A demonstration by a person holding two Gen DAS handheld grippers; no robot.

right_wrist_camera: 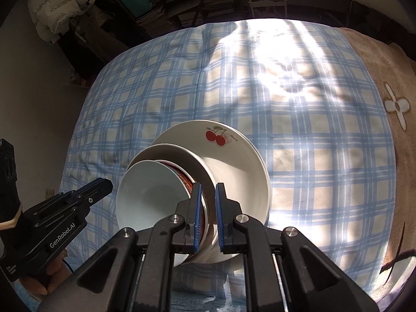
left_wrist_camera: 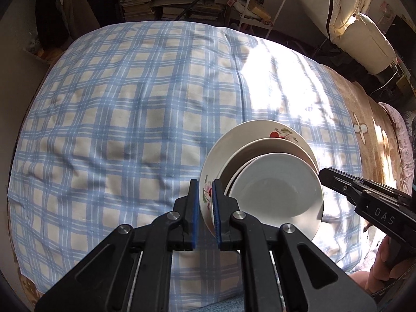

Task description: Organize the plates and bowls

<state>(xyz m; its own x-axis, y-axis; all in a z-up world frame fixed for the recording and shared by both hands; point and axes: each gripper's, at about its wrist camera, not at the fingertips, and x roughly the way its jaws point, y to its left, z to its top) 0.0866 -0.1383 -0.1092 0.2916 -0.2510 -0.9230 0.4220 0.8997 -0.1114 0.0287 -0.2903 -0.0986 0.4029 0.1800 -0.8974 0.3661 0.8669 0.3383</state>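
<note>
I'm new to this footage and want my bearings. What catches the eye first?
A stack of white dishes sits near the front of a blue plaid cloth, the cherry-printed plate at the bottom and a white bowl on top. The left hand-held gripper pinches the plate's rim; the right hand-held gripper clamps rims on the opposite side. Bright sunlight streaks the cloth beyond.

A white bowl (right_wrist_camera: 145, 197) nests on a smaller plate (right_wrist_camera: 182, 156) atop a cherry-printed plate (right_wrist_camera: 234, 161).
</note>
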